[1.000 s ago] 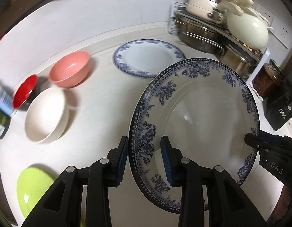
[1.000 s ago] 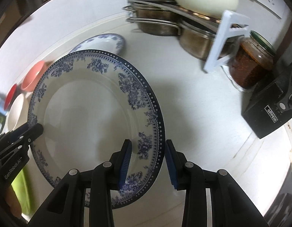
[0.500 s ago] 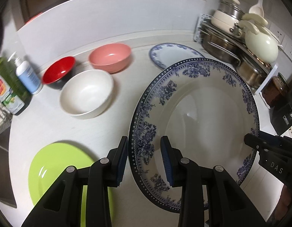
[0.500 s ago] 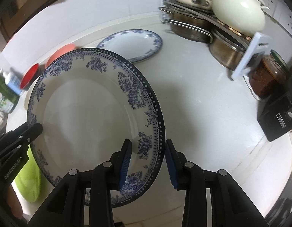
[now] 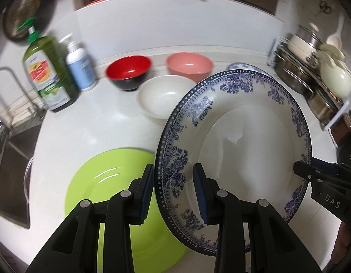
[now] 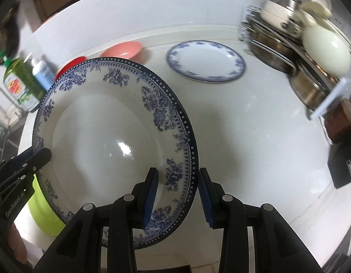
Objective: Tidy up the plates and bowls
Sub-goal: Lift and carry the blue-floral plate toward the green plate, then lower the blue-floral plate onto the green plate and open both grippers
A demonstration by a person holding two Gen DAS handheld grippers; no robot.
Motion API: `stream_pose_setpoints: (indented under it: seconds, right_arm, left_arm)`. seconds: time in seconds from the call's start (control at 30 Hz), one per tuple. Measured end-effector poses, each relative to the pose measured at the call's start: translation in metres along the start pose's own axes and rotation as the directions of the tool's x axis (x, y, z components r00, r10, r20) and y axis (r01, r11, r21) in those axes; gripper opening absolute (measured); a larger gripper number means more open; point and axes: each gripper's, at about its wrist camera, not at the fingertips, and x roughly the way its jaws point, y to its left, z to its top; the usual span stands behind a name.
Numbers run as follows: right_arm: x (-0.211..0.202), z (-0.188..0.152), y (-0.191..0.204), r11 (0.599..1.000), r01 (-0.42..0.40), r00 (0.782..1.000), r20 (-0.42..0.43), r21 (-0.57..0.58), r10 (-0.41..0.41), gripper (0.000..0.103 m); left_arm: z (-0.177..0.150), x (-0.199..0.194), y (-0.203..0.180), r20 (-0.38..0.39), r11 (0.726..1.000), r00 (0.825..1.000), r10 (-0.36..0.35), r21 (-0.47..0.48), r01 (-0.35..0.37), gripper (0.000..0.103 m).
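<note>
Two grippers share one load: the large blue-patterned plate (image 5: 243, 141) is carried clear of the white counter (image 6: 255, 136), tilted, with the left gripper (image 5: 174, 193) clamped on its left rim and the right gripper (image 6: 176, 193) clamped on the opposite rim. In each wrist view the rim sits between the blue pads, one pad over the plate's face and the other behind the edge; contact looks firm, though the far side of each pinch is hidden by the rim itself, so the hold is judged more than seen.

Little of the sorting appears finished. The green plate (image 5: 111, 200) lies flat on the counter just below and left of the carried plate (a likely place to stack, to judge by how the load overlaps it in the left view). A smaller blue-rimmed plate (image 6: 206, 61) lies alone farther back, well apart from the green one. Three bowls stand unnested near the back edge: the red bowl (image 5: 128, 71), the pink bowl (image 5: 190, 66) and the white bowl (image 5: 164, 95), close together, none inside another.

So the work seems to be at its first real placement: the large plate is yet to be set down, the small plate is yet to join a stack, and the bowls are yet to be nested. Soap bottles (image 5: 59, 70) and a pot rack (image 6: 296, 45) flank the working area.
</note>
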Motion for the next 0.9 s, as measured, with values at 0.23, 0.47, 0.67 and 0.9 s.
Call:
stream_pose_setpoints:
  seconds: [0.23, 0.47, 0.67, 0.9]
  right_arm:
    - [-0.002, -0.002, 0.044, 0.996, -0.047, 0.999, -0.005, -0.077, 0.047, 0.037]
    - [0.003, -0.006, 0.089, 0.983, -0.094, 0.995, -0.027, -0.159, 0.091, 0.037]
    - [0.013, -0.010, 0.120, 0.968, -0.131, 0.991, -0.063, -0.212, 0.120, 0.037]
    - [0.030, -0.014, 0.149, 0.954, -0.155, 0.985, -0.115, -0.256, 0.130, 0.037]
  left_arm:
    - [-0.015, -0.012, 0.043, 0.001, 0.996, 0.998, 0.057, -0.075, -0.057, 0.034]
    - [-0.031, -0.017, 0.083, -0.023, 0.982, 0.994, 0.111, -0.148, -0.113, 0.034]
    - [-0.044, -0.015, 0.112, -0.061, 0.967, 0.988, 0.142, -0.204, -0.152, 0.034]
    - [-0.059, -0.005, 0.135, -0.113, 0.953, 0.982, 0.152, -0.246, -0.176, 0.034]
